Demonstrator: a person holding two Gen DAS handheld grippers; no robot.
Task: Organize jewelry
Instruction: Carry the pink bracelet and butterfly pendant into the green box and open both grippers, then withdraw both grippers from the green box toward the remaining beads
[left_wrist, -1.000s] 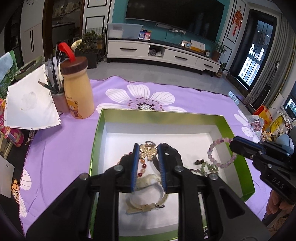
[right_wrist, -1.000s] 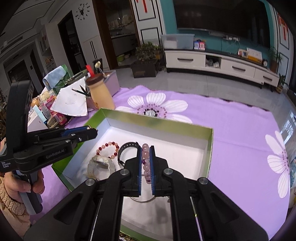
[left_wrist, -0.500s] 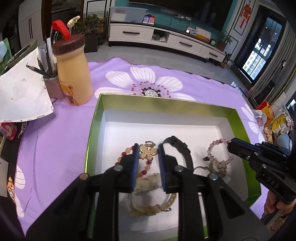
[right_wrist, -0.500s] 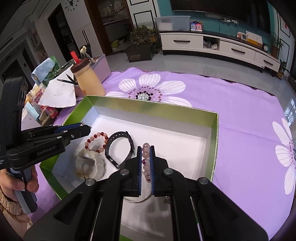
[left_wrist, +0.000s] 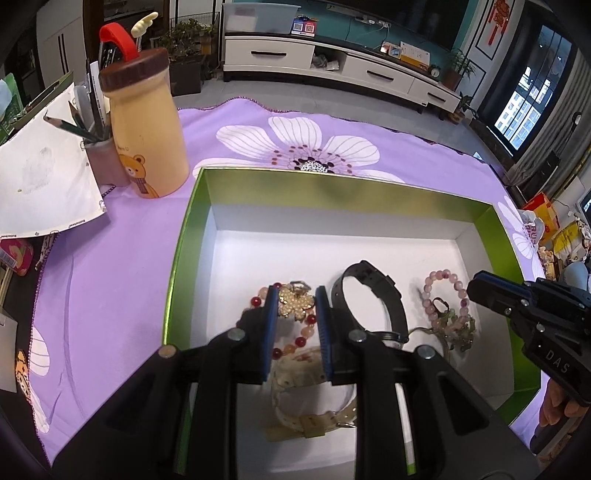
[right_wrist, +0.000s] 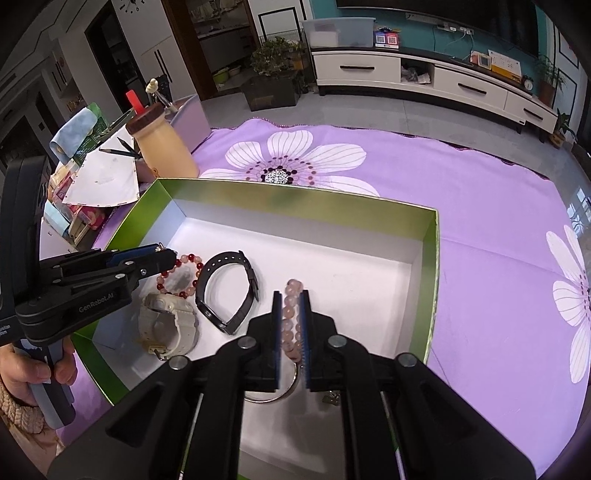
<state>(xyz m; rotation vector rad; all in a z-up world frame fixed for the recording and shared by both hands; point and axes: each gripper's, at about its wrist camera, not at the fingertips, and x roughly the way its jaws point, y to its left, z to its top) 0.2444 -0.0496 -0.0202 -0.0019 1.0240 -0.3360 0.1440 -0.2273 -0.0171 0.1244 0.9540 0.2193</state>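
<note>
While both pieces hang low over the box floor, each gripper is set to lay its jewelry down.

Held between the narrow jaws of the left gripper, the pearl flower brooch sits above the red bead bracelet and cream watch near the box's near-left corner, seemingly to join them. The right gripper has the pink bead bracelet between jaws that are opening, the pads apparently slackening, likely to release it beside the black band toward the right wall, over the purple cloth.
</note>
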